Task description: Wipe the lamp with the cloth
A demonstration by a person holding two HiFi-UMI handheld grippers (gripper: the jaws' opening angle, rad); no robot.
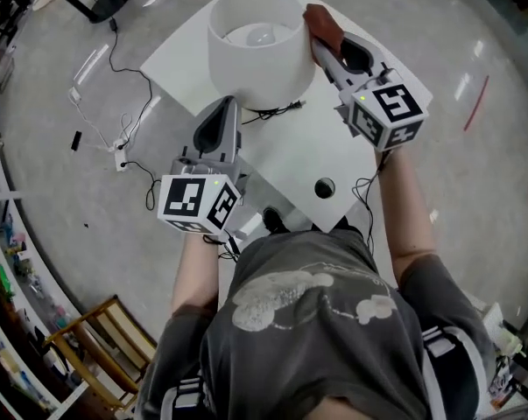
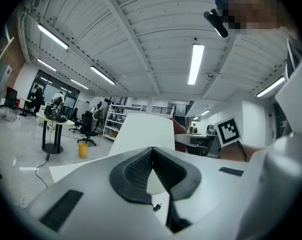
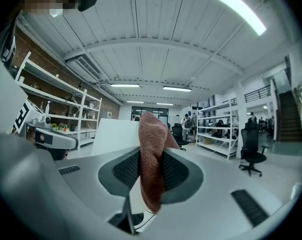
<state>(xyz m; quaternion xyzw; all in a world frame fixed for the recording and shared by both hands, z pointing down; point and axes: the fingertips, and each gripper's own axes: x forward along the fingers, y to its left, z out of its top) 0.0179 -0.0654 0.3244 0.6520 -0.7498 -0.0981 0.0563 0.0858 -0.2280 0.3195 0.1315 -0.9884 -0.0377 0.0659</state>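
A lamp with a white drum shade (image 1: 255, 46) stands at the far end of the white table (image 1: 307, 160). My right gripper (image 1: 321, 52) is shut on a reddish-brown cloth (image 1: 320, 23), which lies against the right rim of the shade. In the right gripper view the cloth (image 3: 153, 159) hangs pinched between the jaws, with the shade (image 3: 115, 134) just behind it. My left gripper (image 1: 228, 103) is shut with nothing in it, its tip close under the near left side of the shade. In the left gripper view the shade (image 2: 145, 131) rises right ahead of the closed jaws.
A black cord (image 1: 277, 109) runs from the lamp base across the table. A round black hole (image 1: 324, 187) sits near the table's front edge. Cables and a power strip (image 1: 122, 151) lie on the floor at left. A wooden chair (image 1: 106, 339) stands at lower left.
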